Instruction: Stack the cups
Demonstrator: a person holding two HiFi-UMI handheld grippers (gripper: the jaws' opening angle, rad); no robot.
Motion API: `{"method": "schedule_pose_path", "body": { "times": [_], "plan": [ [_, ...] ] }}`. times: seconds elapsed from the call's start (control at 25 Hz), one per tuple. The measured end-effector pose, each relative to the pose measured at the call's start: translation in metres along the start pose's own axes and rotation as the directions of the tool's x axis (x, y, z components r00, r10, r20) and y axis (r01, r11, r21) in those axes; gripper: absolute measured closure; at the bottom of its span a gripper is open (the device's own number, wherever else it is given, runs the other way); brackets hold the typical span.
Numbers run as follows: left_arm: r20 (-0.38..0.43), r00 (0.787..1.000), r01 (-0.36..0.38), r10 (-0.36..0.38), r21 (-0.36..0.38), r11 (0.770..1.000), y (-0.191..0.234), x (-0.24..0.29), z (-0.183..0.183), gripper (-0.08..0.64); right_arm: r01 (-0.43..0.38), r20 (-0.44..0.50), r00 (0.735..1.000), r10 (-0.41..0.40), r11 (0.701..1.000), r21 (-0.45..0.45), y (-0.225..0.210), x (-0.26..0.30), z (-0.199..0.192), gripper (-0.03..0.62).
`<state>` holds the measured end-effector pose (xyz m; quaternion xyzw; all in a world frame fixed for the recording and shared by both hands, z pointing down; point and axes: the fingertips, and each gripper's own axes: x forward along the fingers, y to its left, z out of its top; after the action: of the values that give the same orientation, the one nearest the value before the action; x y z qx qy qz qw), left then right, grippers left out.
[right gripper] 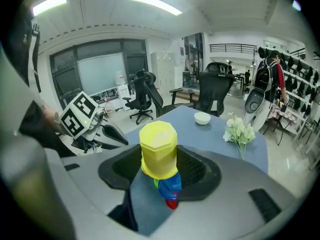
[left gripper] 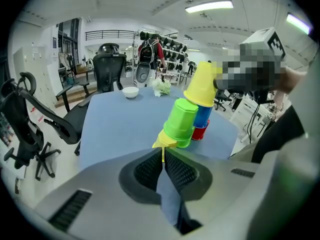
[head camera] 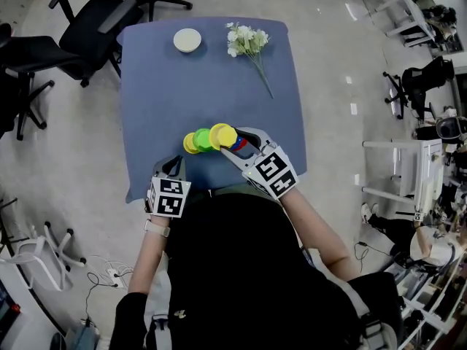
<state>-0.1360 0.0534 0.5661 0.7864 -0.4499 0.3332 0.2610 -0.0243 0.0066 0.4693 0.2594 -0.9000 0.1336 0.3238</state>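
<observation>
An upside-down green cup (left gripper: 181, 121) sits over a yellow cup whose rim (left gripper: 165, 140) sticks out toward me. My left gripper (left gripper: 162, 152) is shut on that thin yellow rim near the table's front edge (head camera: 175, 165). Just to the right, a blue cup (left gripper: 202, 116) stands upside down on a red cup (left gripper: 199, 132). A second yellow cup (right gripper: 158, 149) rests tilted on top of the blue cup (right gripper: 171, 184). My right gripper (right gripper: 162, 166) holds this second yellow cup (head camera: 222, 135) between its pads.
The blue table (head camera: 211, 86) carries a white bowl (head camera: 187, 40) and a bunch of white flowers (head camera: 248, 42) at its far end. Black office chairs (head camera: 87, 28) stand off the far left corner. The cups stand close to the near edge.
</observation>
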Motion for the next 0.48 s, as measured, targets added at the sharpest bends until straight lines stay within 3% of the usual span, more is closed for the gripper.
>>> {"method": "schedule_pose_path", "body": {
  "times": [0.48],
  "plan": [
    [-0.012, 1.000, -0.009, 0.009, 0.002, 1.000, 0.0047, -0.0011, -0.0026, 0.537, 0.011, 0.018, 1.000, -0.011, 1.000, 0.022, 0.0010, 0.0007, -0.0034, 0.327]
  ]
}}
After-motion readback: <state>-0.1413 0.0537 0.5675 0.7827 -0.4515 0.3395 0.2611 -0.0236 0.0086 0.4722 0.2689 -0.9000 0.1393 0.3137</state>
